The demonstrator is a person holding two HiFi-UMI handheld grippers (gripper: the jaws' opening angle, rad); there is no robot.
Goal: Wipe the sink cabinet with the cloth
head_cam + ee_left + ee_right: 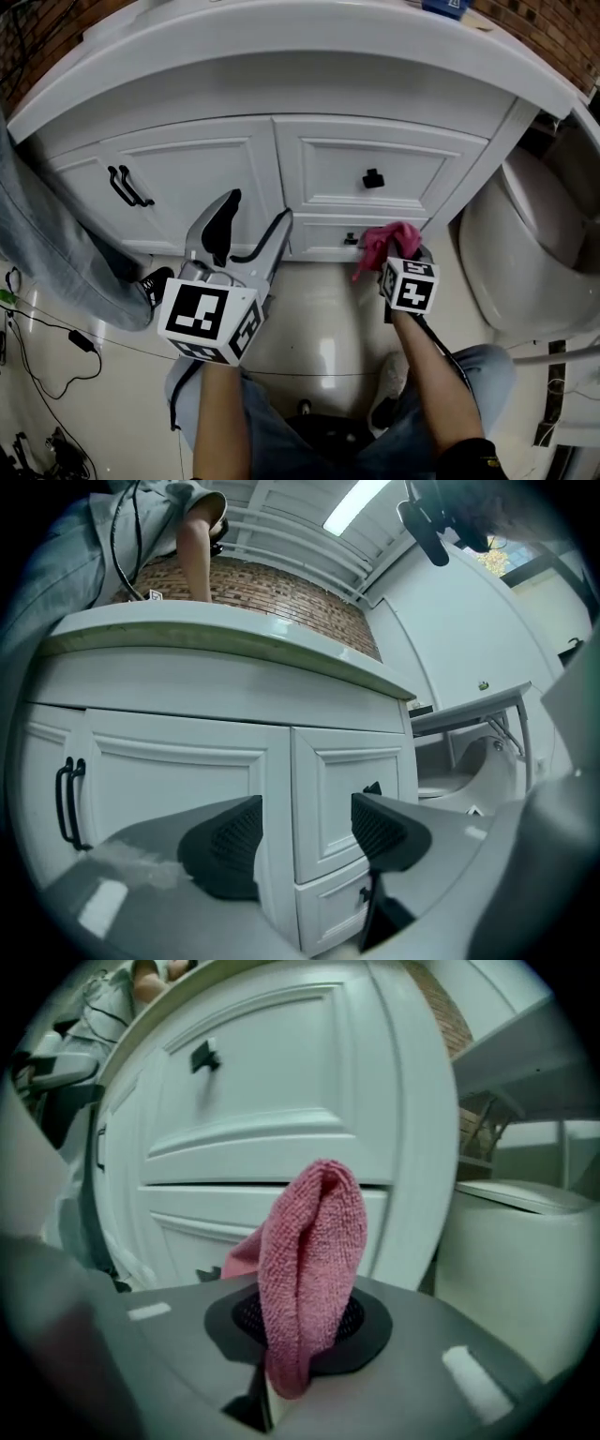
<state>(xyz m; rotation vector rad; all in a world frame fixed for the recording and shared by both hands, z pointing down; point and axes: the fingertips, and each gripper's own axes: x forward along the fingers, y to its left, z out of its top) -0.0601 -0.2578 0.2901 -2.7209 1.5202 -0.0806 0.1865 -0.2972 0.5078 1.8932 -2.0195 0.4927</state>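
right hand-held gripper (302, 1327) clenched on pink cloth (314, 1241) at sink cabinet (234, 178) lower drawer (319, 239); left hand-held gripper (305, 832) released, empty, facing the cabinet.

We see the cloth (309, 1260) as pink, nubbly terry fabric. The sink cabinet (206, 169) carries smooth white paint with a soft sheen, its knob (373, 178) matt black. The left gripper (305, 832) has grey matt plastic jaws with finely ribbed black pads (234, 836). We find the floor (319, 352) glossy and the brick wall (272, 588) rough
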